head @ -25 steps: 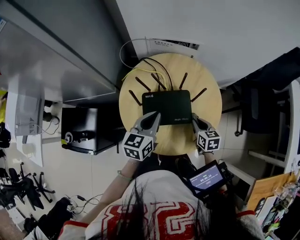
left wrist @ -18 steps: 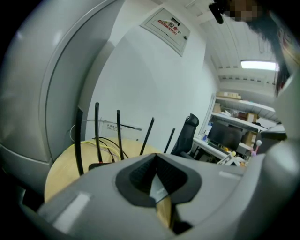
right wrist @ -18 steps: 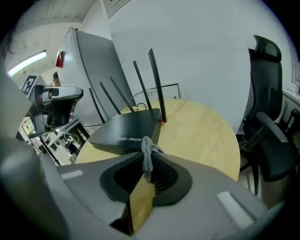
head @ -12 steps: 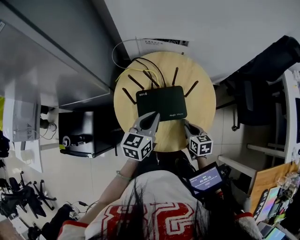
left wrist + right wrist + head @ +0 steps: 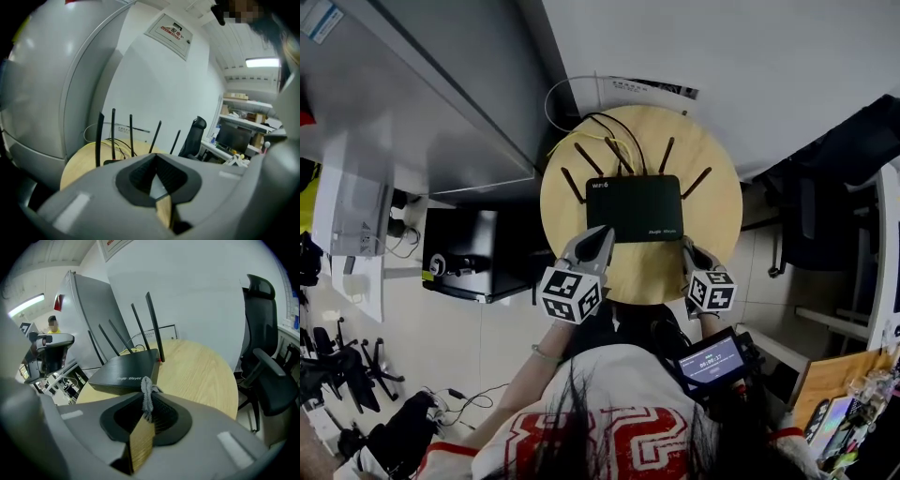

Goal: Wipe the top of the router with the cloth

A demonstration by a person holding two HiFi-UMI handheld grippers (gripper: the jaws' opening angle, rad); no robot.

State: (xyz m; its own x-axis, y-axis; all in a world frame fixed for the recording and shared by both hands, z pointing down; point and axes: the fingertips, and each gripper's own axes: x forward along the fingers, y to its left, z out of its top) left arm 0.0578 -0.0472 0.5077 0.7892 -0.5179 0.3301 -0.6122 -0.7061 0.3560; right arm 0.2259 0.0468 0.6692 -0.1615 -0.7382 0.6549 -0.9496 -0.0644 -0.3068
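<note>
Router [image 5: 635, 208] on table [image 5: 712, 246] (5 antennas [image 5: 667, 155] behind).

Cloth [image 5: 147, 394]: only a grey tuft shows, frame centre; the rest is pinched out of sight in the right gripper's [image 5: 147, 404] closed jaws.
Router [image 5: 111, 161]: body almost wholly hidden behind the left gripper [image 5: 156, 164], lower centre.
Wall notice [image 5: 169, 29], top centre: print too small to read.

Left gripper [image 5: 603, 232] and right gripper [image 5: 688, 247]: grey, with black-and-white marker cubes [image 5: 571, 293].

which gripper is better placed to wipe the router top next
Right. The right gripper is shut on the grey cloth, just short of the front edge of the router. The left gripper is shut with no cloth in it; it could at most steady the router.
</note>
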